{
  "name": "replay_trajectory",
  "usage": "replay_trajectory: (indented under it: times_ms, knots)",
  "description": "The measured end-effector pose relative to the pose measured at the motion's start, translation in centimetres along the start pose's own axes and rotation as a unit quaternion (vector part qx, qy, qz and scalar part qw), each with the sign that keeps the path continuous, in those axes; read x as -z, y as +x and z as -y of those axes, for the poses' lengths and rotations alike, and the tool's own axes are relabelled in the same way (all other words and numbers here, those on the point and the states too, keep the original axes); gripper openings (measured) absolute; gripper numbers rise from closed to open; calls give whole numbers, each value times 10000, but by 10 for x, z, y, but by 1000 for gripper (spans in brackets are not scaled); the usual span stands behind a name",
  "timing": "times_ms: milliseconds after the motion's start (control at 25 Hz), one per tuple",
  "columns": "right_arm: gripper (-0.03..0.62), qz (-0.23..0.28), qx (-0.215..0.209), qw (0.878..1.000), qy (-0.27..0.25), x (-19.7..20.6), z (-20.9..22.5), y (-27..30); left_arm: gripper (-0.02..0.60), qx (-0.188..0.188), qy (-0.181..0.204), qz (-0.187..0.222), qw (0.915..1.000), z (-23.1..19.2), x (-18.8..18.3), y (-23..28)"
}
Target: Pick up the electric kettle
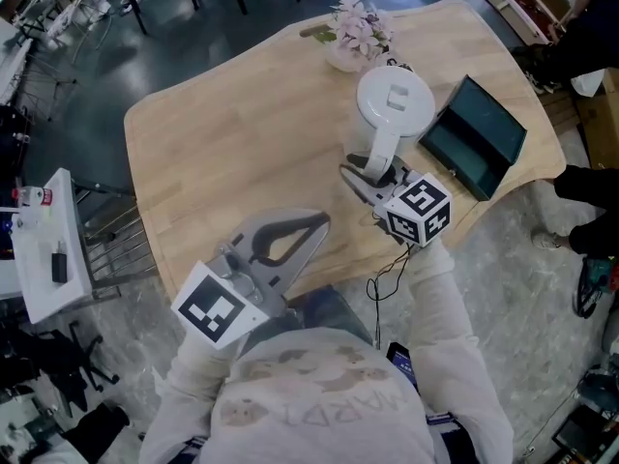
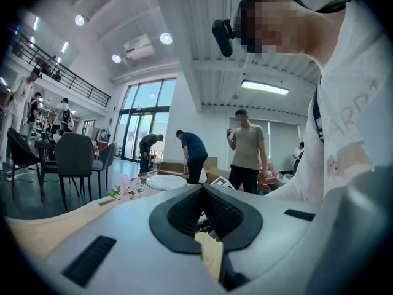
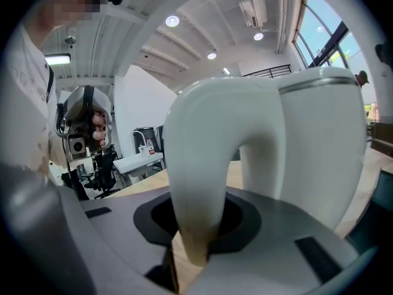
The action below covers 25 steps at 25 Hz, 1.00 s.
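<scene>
On the wooden table (image 1: 222, 133), the right gripper (image 1: 363, 176) is clamping the handle (image 1: 381, 151) of the electric kettle (image 1: 395, 102) at two o'clock, while the left gripper (image 1: 315, 222) is hovering clenched and empty at six.

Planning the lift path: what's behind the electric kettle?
A pot of pink flowers stands behind the electric kettle, near the far edge of the table. The kettle's body hides part of the pot, so contact can't be told.

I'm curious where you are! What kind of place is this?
Probably a big open workshop or lab hall, not a home: high ceiling with a railed balcony, tall windows, and several people standing about. The electric kettle sits on a wooden table.
</scene>
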State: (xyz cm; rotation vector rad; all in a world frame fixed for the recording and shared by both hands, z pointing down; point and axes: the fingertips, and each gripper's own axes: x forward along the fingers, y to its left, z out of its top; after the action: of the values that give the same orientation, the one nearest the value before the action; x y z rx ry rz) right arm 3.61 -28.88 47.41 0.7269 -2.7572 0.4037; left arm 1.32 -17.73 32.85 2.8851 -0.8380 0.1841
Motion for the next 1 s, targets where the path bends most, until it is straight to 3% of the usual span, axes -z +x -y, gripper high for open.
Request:
replay_trajectory:
  times_ms: [800, 1000]
  knots:
    - [78, 178, 68, 9982, -568, -3, -4, 5, 12, -113, 48, -27, 9999, -1, 1, -1]
    - [81, 395, 58, 9982, -452, -16, -3, 5, 12, -199, 57, -66, 9998, -4, 2, -8]
